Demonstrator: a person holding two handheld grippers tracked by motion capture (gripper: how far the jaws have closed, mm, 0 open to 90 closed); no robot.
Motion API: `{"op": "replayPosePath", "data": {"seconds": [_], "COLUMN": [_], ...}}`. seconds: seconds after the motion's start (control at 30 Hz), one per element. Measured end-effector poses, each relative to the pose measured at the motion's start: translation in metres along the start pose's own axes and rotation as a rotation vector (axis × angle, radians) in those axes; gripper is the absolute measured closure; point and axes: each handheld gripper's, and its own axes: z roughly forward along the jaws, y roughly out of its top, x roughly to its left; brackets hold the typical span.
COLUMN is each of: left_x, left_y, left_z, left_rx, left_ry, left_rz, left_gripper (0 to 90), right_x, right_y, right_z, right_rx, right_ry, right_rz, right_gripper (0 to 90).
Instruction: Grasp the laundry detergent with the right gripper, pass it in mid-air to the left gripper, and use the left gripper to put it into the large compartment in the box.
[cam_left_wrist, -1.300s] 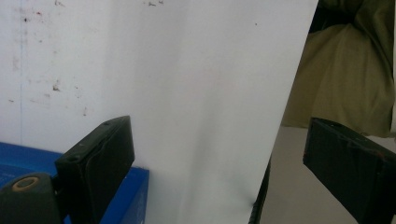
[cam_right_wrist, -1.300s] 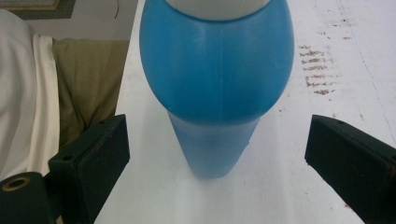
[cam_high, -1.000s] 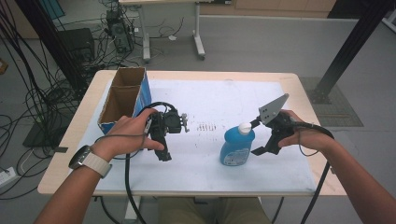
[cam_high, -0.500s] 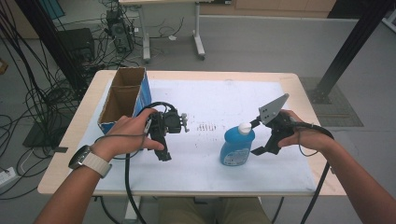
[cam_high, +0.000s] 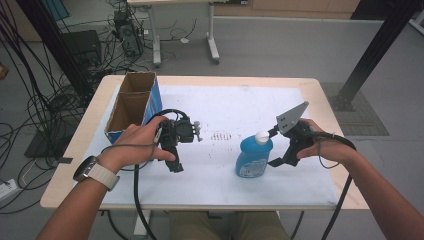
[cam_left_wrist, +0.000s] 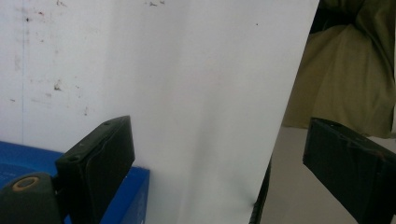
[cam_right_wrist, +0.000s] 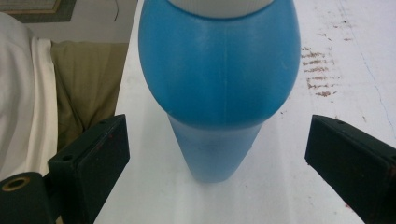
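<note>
1. Your right gripper (cam_high: 272, 148) has its jaws spread wide, with nothing clamped. The blue bottle (cam_high: 253, 157) stands upright between them, with its cap cut off in the right gripper view.
2. Your left gripper (cam_left_wrist: 219, 163) is also wide and empty, over bare white table cover (cam_high: 240, 107).
3. The bottle stands near the table's (cam_high: 75, 150) near edge, right of centre.
4. The cardboard box (cam_high: 131, 102) sits at the far left corner.

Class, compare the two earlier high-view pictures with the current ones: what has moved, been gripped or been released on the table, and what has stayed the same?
Nothing has visibly changed. The blue bottle stands upright on the white table cover, the right gripper open around it without touching, as before. The left gripper stays open over the cover beside the cardboard box.
</note>
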Motion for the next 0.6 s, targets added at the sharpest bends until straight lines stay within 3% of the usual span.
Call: {"op": "replayPosePath", "data": {"seconds": [0.6], "left_x": [0.001], "left_y": [0.002], "left_z": [0.001], "left_rx": [0.004], "left_ry": [-0.002], "left_rz": [0.001], "left_gripper": [9.3], "right_x": [0.001], "right_y": [-0.007], "right_z": [0.012], "right_rx": [-0.058], "right_ry": [-0.014], "right_rz": [0.009], "right_gripper": [6.5]}}
